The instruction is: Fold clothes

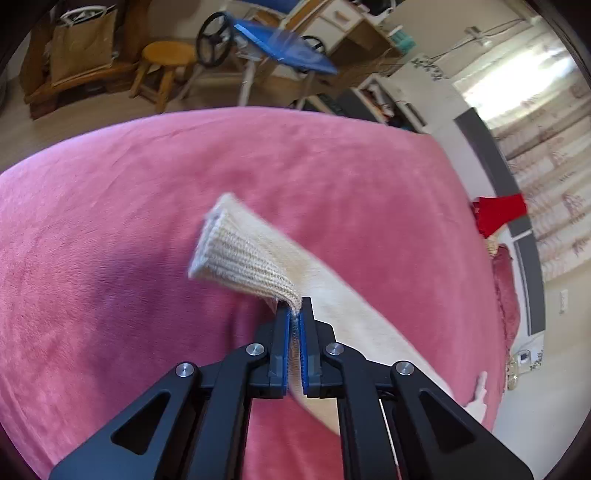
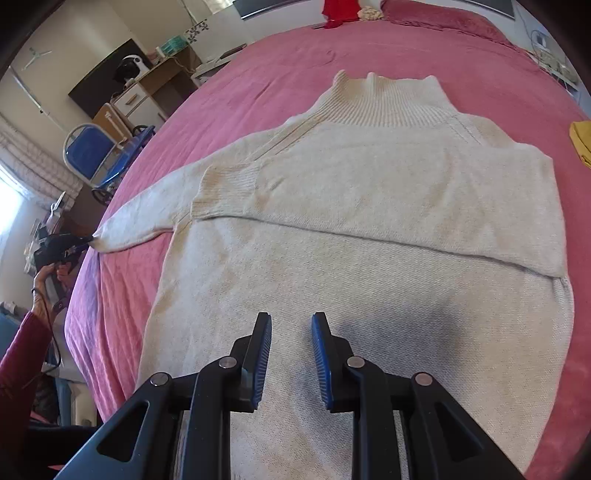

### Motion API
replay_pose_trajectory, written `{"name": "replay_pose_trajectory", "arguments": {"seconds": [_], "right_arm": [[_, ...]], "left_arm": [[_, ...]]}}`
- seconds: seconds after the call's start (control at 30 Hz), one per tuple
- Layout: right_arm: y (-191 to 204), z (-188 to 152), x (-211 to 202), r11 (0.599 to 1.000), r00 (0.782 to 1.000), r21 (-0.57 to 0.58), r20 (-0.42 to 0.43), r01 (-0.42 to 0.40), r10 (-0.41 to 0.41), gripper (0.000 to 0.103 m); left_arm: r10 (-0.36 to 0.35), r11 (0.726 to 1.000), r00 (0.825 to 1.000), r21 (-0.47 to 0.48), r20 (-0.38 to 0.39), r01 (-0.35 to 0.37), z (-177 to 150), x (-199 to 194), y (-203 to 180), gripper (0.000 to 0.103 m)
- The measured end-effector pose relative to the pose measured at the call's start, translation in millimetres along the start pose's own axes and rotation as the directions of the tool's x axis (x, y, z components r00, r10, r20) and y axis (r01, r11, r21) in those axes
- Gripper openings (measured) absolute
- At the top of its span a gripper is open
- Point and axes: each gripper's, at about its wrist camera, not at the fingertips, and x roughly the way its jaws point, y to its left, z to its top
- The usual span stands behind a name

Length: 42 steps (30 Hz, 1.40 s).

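A cream knit turtleneck sweater [image 2: 369, 206] lies flat on a pink bedspread [image 2: 288, 66]. One sleeve is folded across the chest, with its ribbed cuff [image 2: 225, 188] left of centre. The other sleeve [image 2: 140, 218] stretches out to the left bed edge. My left gripper [image 1: 295, 312] is shut on that sleeve's ribbed cuff [image 1: 240, 254], which stands lifted off the bedspread [image 1: 110, 240]. The right wrist view shows that left gripper [image 2: 79, 245] at the sleeve's tip. My right gripper [image 2: 291, 325] hovers open over the sweater's lower body, with nothing between its fingers.
A red cloth [image 2: 340, 11] and a pink pillow [image 2: 443, 18] lie at the head of the bed. A yellow item [image 2: 581, 142] sits at the right edge. Beside the bed are a blue chair [image 2: 88, 151] and a wooden stool [image 1: 166, 59]. A person's hand [image 2: 44, 284] holds the left gripper.
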Motion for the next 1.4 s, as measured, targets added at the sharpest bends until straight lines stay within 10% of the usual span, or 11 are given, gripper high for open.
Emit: {"name": "replay_pose_trajectory", "arguments": {"seconds": [0.5,0.83,1.13,1.2,1.3,1.4], "right_arm": [[-75.0,-17.0,-57.1,0.974,0.996,0.223,0.083,-0.04,0.022,0.022],[-146.9,-41.3,-90.6,0.944,0.992,0.326,0.125,-0.045,0.004,0.022],[-227.2,-77.5,-102.6,0.895,0.993,0.444,0.115,-0.042,-0.01,0.022],[-238.4,-82.8,-101.6,0.885,0.994,0.464,0.108,-0.039,-0.013,0.022],[-253.8,-84.6,-102.8,0.872,0.994,0.488,0.109,-0.041,-0.015,0.022],[-260.1,-73.4,-102.6,0.873,0.992,0.484,0.126,-0.064,0.003,0.022]], "left_arm": [[-0.263,0.916,0.965,0.312,-0.005,0.251,-76.3,-53.0,-218.2,0.003],[-0.408,0.76,0.901,0.493,-0.146,0.424,-201.6,-47.1,-372.5,0.003],[-0.346,0.56,0.871,0.668,-0.35,0.491,-381.7,-1.7,-459.3,0.004],[-0.27,0.516,0.866,0.696,-0.421,0.499,-423.5,19.0,-465.3,0.012],[-0.163,0.466,0.861,0.732,-0.481,0.497,-467.5,44.7,-457.0,0.063],[-0.157,0.464,0.854,0.726,-0.496,0.507,-476.4,43.5,-439.7,0.071]]}}
